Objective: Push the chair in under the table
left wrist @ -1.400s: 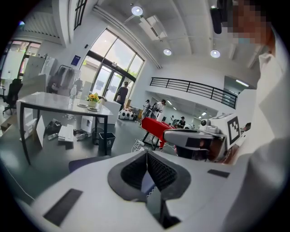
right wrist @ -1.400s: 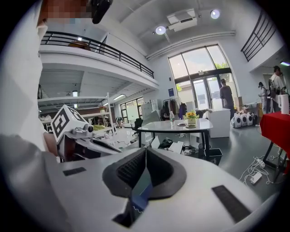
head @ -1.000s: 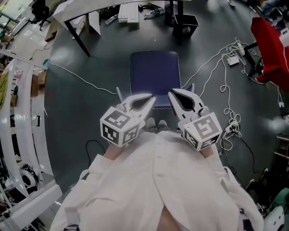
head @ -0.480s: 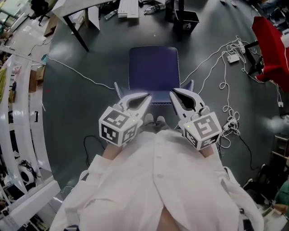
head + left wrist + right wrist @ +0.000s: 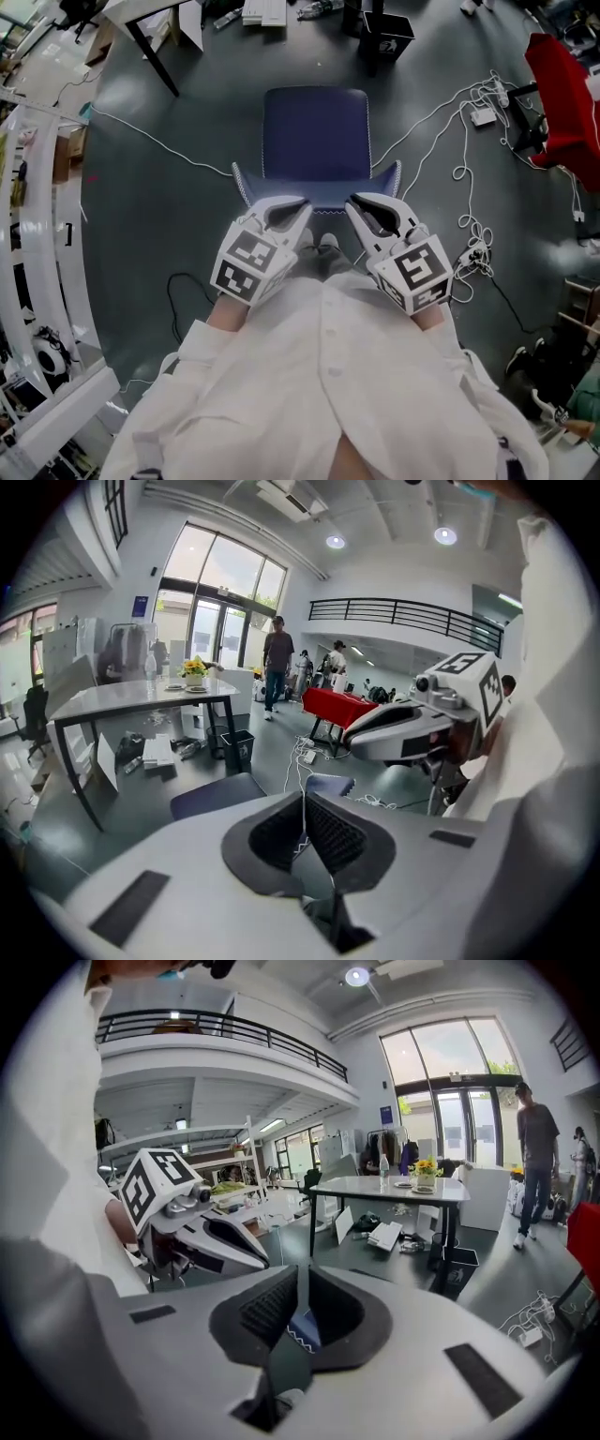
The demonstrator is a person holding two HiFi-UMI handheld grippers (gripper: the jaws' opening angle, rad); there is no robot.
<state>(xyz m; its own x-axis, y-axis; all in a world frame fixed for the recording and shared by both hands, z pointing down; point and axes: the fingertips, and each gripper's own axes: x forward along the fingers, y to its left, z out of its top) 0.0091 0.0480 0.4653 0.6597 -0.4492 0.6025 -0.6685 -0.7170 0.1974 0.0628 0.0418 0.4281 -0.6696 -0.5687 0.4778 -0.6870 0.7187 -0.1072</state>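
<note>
1. Chair: navy blue seat with white zigzag stitching along the edge.
2. Left gripper and right gripper: pale grey-white shells, black ribbed pads, cubes with black-and-white square markers.
3. Floor: dark grey.
4. Cables, 3 o'clock: white.
5. Cloth, 2 o'clock: red.
6. Bin, 12 o'clock: black.
7. Shirt, 6 o'clock: white.

Right gripper, jaws together, chair beyond

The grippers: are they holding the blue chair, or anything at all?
Nothing is held. The left gripper and the right gripper are both shut and empty, close above the backrest end of the blue chair, not clamped on it.
</note>
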